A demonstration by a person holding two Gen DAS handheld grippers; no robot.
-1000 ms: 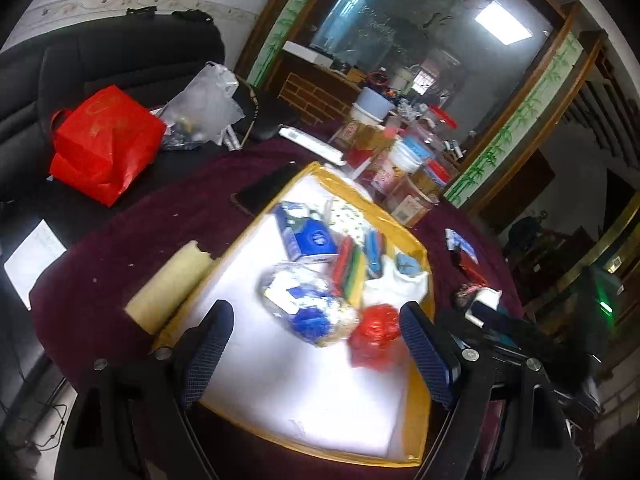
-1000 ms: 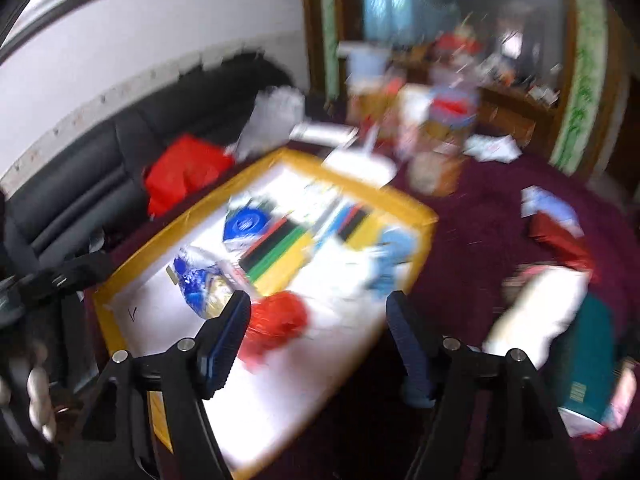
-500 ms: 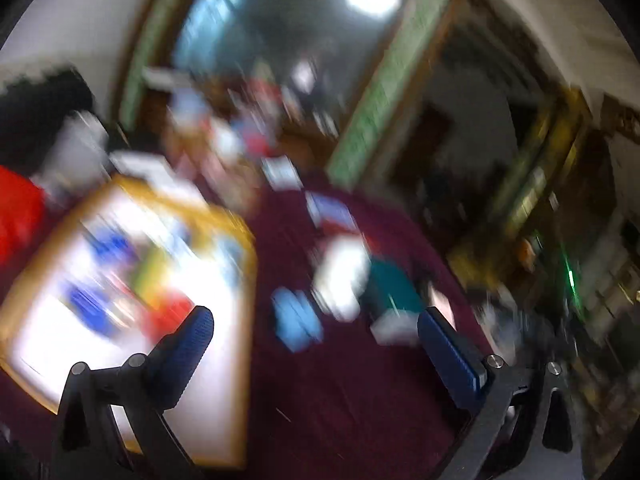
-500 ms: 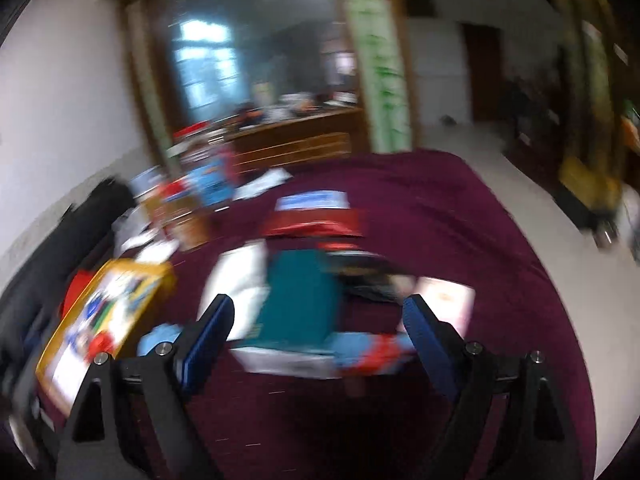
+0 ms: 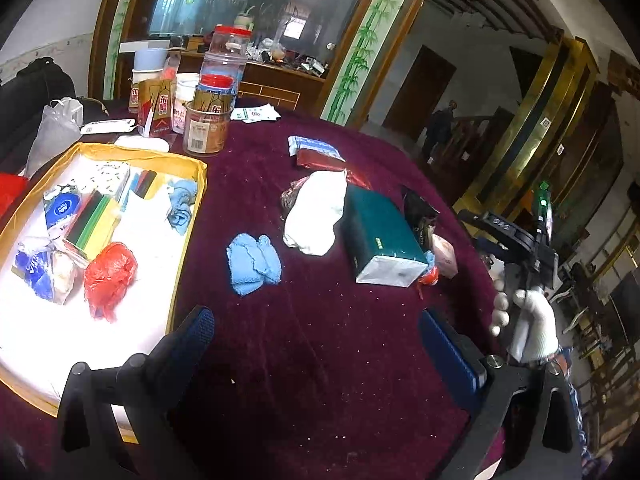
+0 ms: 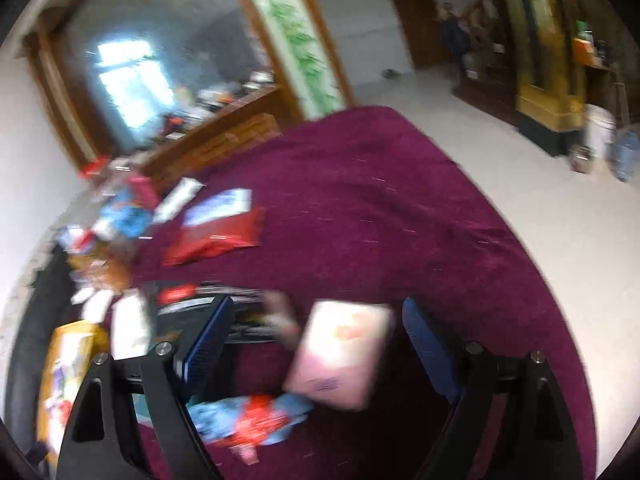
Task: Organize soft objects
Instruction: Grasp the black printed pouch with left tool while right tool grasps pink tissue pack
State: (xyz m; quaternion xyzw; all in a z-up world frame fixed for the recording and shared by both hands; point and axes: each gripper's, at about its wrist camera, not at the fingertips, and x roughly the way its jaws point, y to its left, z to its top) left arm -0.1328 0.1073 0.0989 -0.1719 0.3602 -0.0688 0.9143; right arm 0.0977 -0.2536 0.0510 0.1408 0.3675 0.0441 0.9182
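Note:
My left gripper [image 5: 316,340] is open and empty above the maroon tablecloth, a short way in front of a crumpled blue cloth [image 5: 253,258]. Beyond lie a white soft bundle [image 5: 316,212] and a green tissue pack [image 5: 380,236]. The yellow-rimmed tray [image 5: 188,216] at left holds a red plastic bag [image 5: 110,276], a blue cloth [image 5: 181,204] and packets. My right gripper [image 6: 316,340] is open, with a pink packet [image 6: 340,356] lying between its fingers; the view is blurred. A blue and red item [image 6: 248,424] lies near its left finger.
Jars and cartons [image 5: 208,120] stand at the back of the table. A red packet [image 6: 216,236] and a blue-white packet [image 5: 312,146] lie further back. The right hand-held gripper [image 5: 532,248] shows at the table's right edge. The table edge drops to the floor [image 6: 520,184] at right.
Both grippers have swung right, away from the tray, to the loose objects on the tablecloth. The right gripper has come down over the pink packet. Both stay open.

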